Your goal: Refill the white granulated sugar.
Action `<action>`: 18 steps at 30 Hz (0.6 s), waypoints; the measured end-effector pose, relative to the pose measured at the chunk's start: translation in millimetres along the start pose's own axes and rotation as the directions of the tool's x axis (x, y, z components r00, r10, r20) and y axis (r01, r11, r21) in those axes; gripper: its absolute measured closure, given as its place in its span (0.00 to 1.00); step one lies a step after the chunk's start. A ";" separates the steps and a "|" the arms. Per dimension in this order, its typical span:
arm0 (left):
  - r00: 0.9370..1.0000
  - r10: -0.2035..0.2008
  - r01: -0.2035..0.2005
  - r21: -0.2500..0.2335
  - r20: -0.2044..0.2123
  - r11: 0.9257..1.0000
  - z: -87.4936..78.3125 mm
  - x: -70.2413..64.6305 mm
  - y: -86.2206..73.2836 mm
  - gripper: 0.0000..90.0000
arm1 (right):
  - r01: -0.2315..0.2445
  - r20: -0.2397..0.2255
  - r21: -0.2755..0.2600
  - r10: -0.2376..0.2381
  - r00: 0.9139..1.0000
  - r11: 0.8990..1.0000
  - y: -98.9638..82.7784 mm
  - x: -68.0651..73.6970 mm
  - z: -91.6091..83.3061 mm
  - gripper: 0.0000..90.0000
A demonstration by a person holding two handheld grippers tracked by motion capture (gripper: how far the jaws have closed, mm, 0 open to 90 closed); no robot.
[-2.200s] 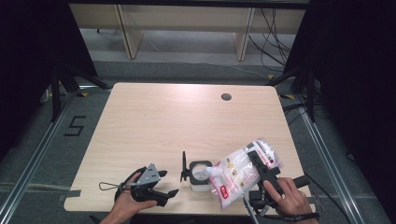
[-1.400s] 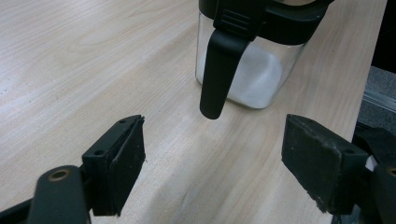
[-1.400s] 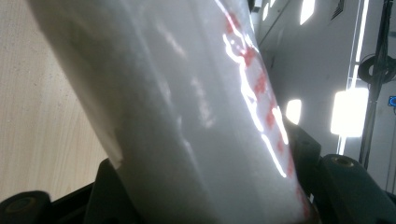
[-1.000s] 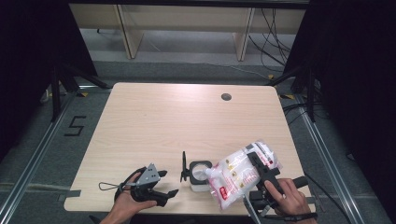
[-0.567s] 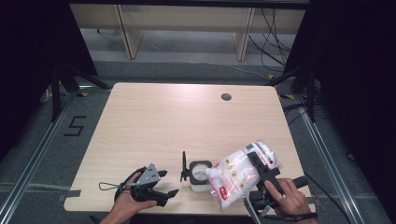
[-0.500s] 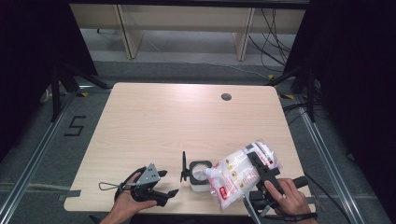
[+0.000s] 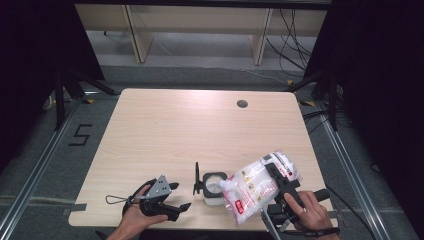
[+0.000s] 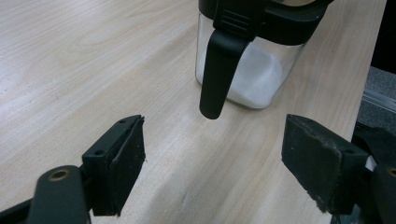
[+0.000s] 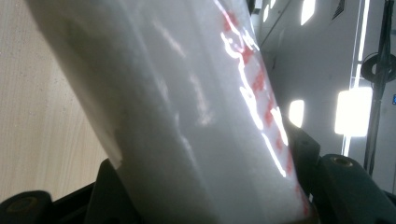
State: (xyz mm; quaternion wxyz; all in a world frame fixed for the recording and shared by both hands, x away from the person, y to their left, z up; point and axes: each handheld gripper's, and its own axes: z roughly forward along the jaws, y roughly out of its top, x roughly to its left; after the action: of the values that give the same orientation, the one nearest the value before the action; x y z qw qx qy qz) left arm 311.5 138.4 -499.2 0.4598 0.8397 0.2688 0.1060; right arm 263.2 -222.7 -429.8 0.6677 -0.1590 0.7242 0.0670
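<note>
While the wooden table (image 7: 165, 130) lay beneath, the right gripper (image 7: 281, 186) was clamped on a white plastic bag (image 7: 257, 187), tilted over the glass jar (image 7: 214, 187) near the front edge. The left gripper (image 7: 172, 197) – its 2 jaws apart, holding nothing – rested just beside the jar's hanging black lid (image 8: 219, 70).

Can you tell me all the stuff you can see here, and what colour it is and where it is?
Clear glass jar with black flip lid: one, white powder inside, near table's front edge, lid open.
White plastic bag with red print: one, tilted beside the jar, clamped in the right gripper.
Light wooden table: one, centre, with a round hole near its far edge.
Wooden shelving: pale, behind the table.
Black cables: several, floor at far right.
Left gripper: black, open, near front left.
Right gripper: black, holding the bag.
Person's hands: two, bottom edge.
</note>
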 end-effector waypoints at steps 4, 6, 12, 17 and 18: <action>1.000 -0.007 0.007 -0.008 0.001 1.000 0.2 -0.9 -0.3 0.23 | -0.001 0.004 -0.013 0.002 1.000 1.000 0.6 1.1 1.3 0.52; 1.000 -0.004 0.004 0.002 0.001 1.000 -0.3 -0.1 0.3 0.23 | -0.026 -0.002 -0.008 0.026 1.000 1.000 0.6 3.4 1.3 0.52; 1.000 -0.001 0.001 0.003 -0.001 1.000 -0.4 0.1 0.3 0.23 | -0.024 -0.001 -0.005 0.024 1.000 1.000 0.5 3.7 1.2 0.52; 1.000 -0.008 0.008 -0.008 0.001 1.000 0.3 -0.7 -0.2 0.23 | -0.022 -0.002 -0.005 0.022 1.000 1.000 0.6 3.7 1.2 0.52; 1.000 -0.004 0.004 0.002 0.000 1.000 -0.3 -0.1 0.2 0.23 | -0.036 -0.002 -0.002 0.036 0.999 0.999 0.4 4.6 1.0 0.52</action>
State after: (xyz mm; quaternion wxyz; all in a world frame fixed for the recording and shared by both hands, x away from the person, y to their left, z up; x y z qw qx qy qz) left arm 311.3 138.4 -498.8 0.4592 0.8396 0.2705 0.1050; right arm 263.8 -222.7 -434.5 0.6655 -0.1468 0.7275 0.0796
